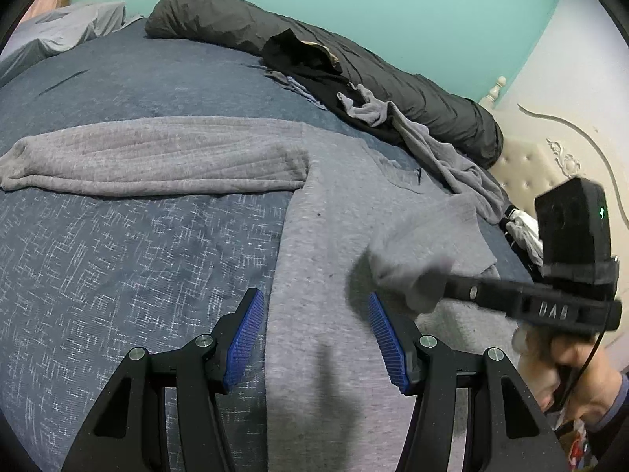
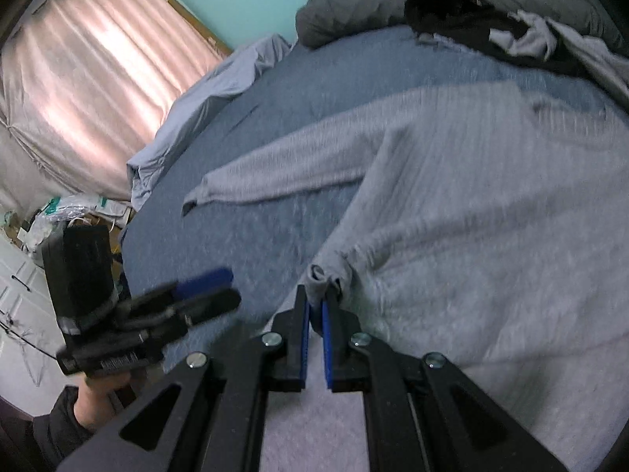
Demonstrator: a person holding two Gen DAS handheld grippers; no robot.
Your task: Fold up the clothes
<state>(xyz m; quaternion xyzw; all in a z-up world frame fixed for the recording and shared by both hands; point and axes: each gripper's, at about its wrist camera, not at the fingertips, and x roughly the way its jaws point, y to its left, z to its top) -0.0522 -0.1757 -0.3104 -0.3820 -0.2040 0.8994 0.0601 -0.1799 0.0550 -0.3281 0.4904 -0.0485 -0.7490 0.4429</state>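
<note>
A grey knit sweater [image 1: 326,204] lies flat on the blue bedspread [image 1: 118,259]. One sleeve [image 1: 157,157] stretches out to the left. My left gripper [image 1: 314,297] hovers open over the sweater's lower body, its blue pads wide apart and holding nothing. The right gripper [image 1: 511,303] comes in from the right, shut on the other sleeve's cuff [image 1: 412,271], which is lifted over the body. In the right wrist view, the right gripper [image 2: 316,303] pinches that cuff [image 2: 326,275] between its pads. The sweater [image 2: 491,196] spreads beyond it, and the left gripper [image 2: 196,291] shows blurred at the left.
A long dark grey bolster [image 1: 354,59] lies along the far side by the teal wall. Black and grey clothes [image 1: 369,110] are piled against it. A cream headboard [image 1: 526,173] stands at right. A light blue sheet [image 2: 204,94] and a pink curtain [image 2: 98,59] are at left.
</note>
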